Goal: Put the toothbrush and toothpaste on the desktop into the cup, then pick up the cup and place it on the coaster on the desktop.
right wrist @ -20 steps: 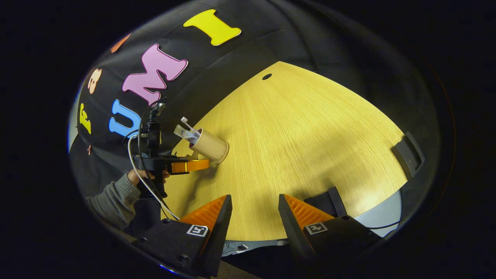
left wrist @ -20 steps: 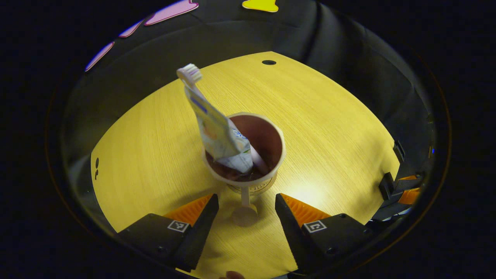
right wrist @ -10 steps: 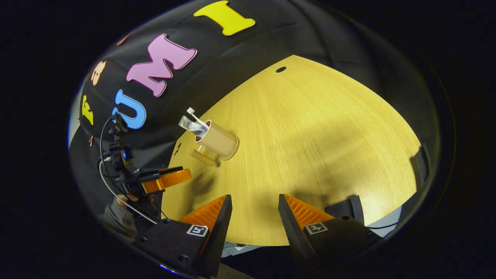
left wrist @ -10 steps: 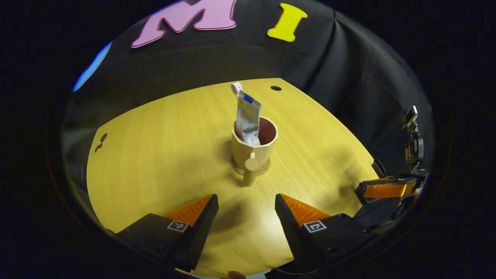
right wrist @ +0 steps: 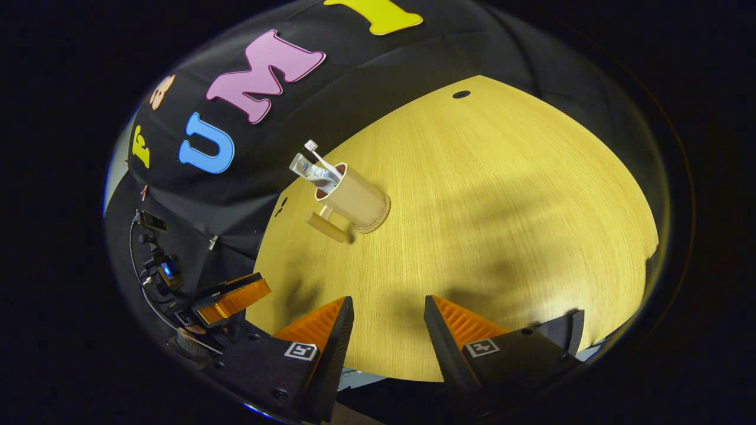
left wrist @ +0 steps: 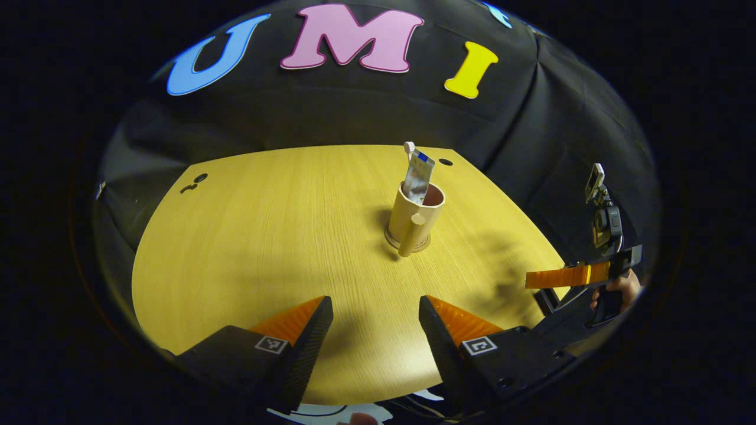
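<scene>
Left gripper (left wrist: 376, 319), bottom centre of the left gripper view: released, jaws spread wide, nothing between them, hovering above the near edge of the counter (left wrist: 266, 236). Well apart from it, up and slightly right of centre, the tan cup (left wrist: 415, 217) upright with its peg handle facing the camera, seated on the round coaster (left wrist: 391, 239) whose rim peeks out at the base. Inside the cup, the toothpaste (left wrist: 418, 180) tube leaning up and left, the toothbrush (left wrist: 409, 147) head poking out just above it. At the right edge, the right gripper (left wrist: 558, 276) held by a hand (left wrist: 620, 286), off the counter's edge.

Right gripper (right wrist: 388, 324), bottom centre of the right gripper view: likewise released, jaws apart, empty. Cup (right wrist: 353, 198) in the upper left, toothpaste (right wrist: 307, 170) and toothbrush (right wrist: 316, 150) sticking out toward the wall, coaster (right wrist: 378, 221) under its base. Left gripper (right wrist: 233, 295) at the lower left, clear of the cup.

Judged from this: both items in, cup on coaster, task apparently complete. Next move calls only for keeping clear of the cup and retreating; tall contents could tip it if bumped.
</scene>
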Tool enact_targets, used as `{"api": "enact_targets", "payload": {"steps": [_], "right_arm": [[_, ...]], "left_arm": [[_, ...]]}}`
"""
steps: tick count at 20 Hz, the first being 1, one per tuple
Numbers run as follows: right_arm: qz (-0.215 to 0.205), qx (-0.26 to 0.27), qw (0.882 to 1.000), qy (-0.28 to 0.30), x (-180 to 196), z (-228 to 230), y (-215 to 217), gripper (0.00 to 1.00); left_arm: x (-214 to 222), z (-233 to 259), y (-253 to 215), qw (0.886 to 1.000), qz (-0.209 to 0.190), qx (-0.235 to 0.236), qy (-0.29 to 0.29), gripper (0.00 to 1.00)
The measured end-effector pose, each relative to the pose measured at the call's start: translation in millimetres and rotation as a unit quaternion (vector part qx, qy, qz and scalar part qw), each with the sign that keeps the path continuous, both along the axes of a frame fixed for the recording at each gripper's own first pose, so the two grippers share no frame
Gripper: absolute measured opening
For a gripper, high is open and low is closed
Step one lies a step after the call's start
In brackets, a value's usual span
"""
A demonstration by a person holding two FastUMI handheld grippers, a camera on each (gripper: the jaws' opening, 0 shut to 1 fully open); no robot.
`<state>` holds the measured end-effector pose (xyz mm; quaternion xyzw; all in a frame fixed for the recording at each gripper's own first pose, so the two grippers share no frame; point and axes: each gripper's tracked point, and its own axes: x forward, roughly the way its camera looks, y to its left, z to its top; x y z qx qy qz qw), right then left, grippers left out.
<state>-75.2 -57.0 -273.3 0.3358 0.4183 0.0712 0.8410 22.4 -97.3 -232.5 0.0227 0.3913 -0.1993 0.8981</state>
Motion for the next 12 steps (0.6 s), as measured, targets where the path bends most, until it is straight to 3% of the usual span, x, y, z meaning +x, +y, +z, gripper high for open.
{"api": "enact_targets", "payload": {"steps": [5,12], "right_arm": [[0.015,0.005,1.000,0.005,1,-1,12,0.75],[0.015,0.006,1.000,0.005,4,0,14,0.75]], "left_arm": [[-10,-7,10,1.000,0.026,-0.006,0.011,0.91],[-10,-11,13,0.999,0.029,-0.006,0.016,0.91]]}}
